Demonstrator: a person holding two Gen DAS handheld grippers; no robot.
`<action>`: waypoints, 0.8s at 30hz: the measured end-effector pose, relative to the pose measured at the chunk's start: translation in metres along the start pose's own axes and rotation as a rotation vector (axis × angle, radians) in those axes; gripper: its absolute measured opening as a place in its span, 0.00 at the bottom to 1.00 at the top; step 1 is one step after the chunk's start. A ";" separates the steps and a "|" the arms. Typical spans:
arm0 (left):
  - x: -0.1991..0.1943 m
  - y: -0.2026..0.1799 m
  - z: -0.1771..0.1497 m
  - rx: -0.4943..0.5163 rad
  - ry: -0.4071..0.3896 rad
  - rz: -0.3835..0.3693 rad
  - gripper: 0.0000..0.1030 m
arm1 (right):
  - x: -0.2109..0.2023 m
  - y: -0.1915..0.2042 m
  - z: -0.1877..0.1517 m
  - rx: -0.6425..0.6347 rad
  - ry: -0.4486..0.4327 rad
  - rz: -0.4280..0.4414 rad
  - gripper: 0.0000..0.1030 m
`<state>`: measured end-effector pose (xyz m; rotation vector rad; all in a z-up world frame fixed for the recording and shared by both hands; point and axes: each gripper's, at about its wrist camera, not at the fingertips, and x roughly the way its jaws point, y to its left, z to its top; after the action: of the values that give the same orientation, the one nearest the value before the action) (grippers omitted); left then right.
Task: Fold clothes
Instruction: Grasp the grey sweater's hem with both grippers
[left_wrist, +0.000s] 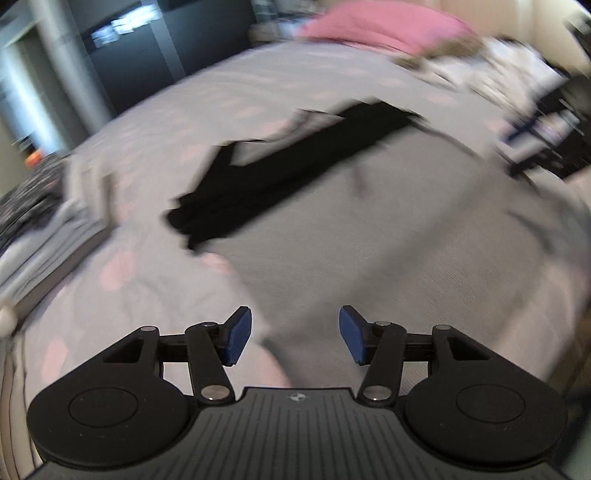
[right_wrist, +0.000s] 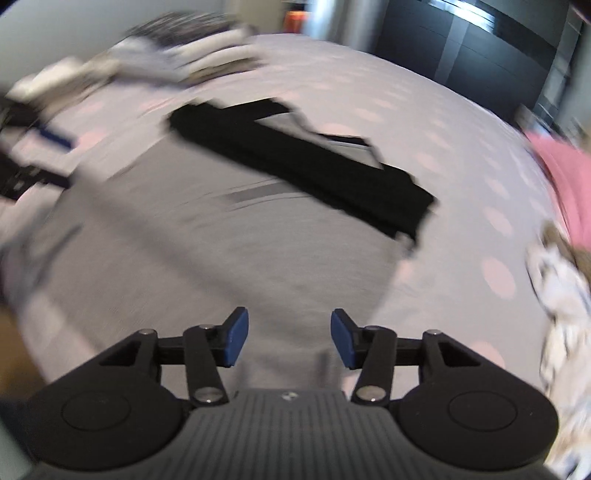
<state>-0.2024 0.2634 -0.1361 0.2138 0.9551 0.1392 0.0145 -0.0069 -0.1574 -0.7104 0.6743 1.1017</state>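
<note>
1. Lying spread over the bed, a grey garment (left_wrist: 388, 221) fills the middle of both wrist views, its fabric blurred by motion.
2. The left gripper (left_wrist: 295, 334) hangs above the near edge of that garment with its jaws about half parted; the blue pads (left_wrist: 238, 334) stand clear of the cloth, with nothing between them and nothing held.
3. In the left wrist view the garment's near edge runs just under and beyond the gap between the pads, and pink-spotted bedding (left_wrist: 122, 273) shows to the left of it.
4. The right gripper (right_wrist: 289, 338) is likewise about half open and empty, its pads (right_wrist: 236, 338) apart, with only grey cloth seen below the gap.
5. In the right wrist view the garment (right_wrist: 207, 251) stretches away from the fingers, and its right edge falls near the right-hand finger, where the spotted bedding (right_wrist: 480, 206) begins.
6. A black band of cloth (left_wrist: 280, 177) lies across the far part of the grey garment, well beyond both sets of fingers; in the right wrist view it (right_wrist: 306, 166) runs diagonally.
7. A pink item (left_wrist: 384, 26) sits at the far end of the bed, and a loose heap of pale clothes (right_wrist: 177, 59) lies along another edge; both are too blurred to tell more.
</note>
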 end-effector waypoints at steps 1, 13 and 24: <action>-0.001 -0.007 -0.001 0.035 0.010 -0.020 0.49 | -0.002 0.010 -0.002 -0.056 0.004 0.011 0.52; -0.001 -0.087 -0.049 0.438 0.090 -0.049 0.49 | -0.004 0.094 -0.061 -0.640 0.090 0.018 0.52; 0.010 -0.085 -0.060 0.506 0.138 0.088 0.50 | 0.006 0.091 -0.087 -0.811 0.142 -0.151 0.55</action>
<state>-0.2437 0.1908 -0.1982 0.7203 1.1076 -0.0110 -0.0807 -0.0456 -0.2300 -1.5167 0.2602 1.1843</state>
